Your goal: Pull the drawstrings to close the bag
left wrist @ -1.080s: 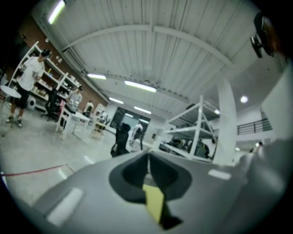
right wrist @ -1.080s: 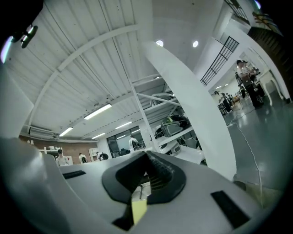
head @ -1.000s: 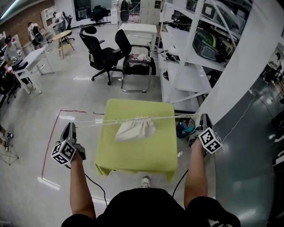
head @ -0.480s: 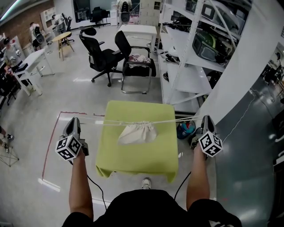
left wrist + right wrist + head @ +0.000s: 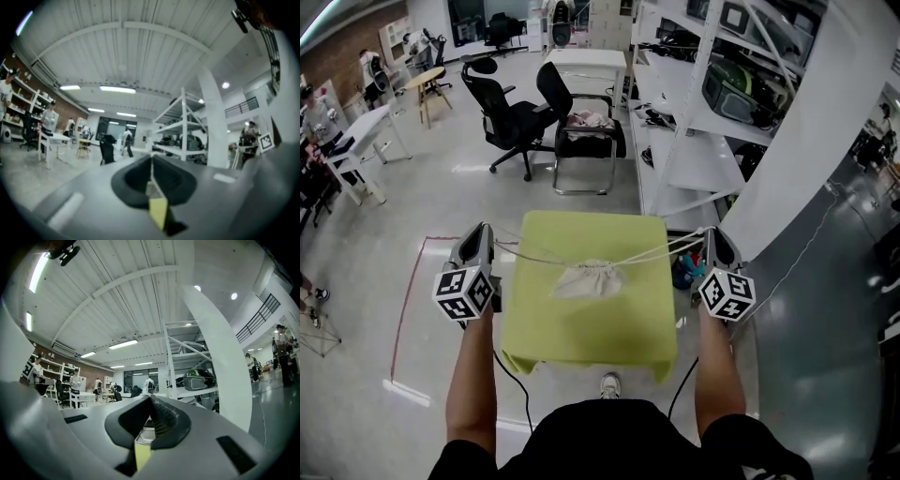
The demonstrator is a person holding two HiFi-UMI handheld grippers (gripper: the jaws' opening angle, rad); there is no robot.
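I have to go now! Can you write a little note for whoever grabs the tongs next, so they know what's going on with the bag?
Left tongs: shut on the left drawstring.
Right tongs: shut on the right drawstring.
Bag: lies on the yellow-green table, midway between the two tongs, with one string running out to each.
Done: the mouth looks gathered into a bunch.
Left: probably one last gentle tug outward to check that it is fully closed, then let go of both strings.
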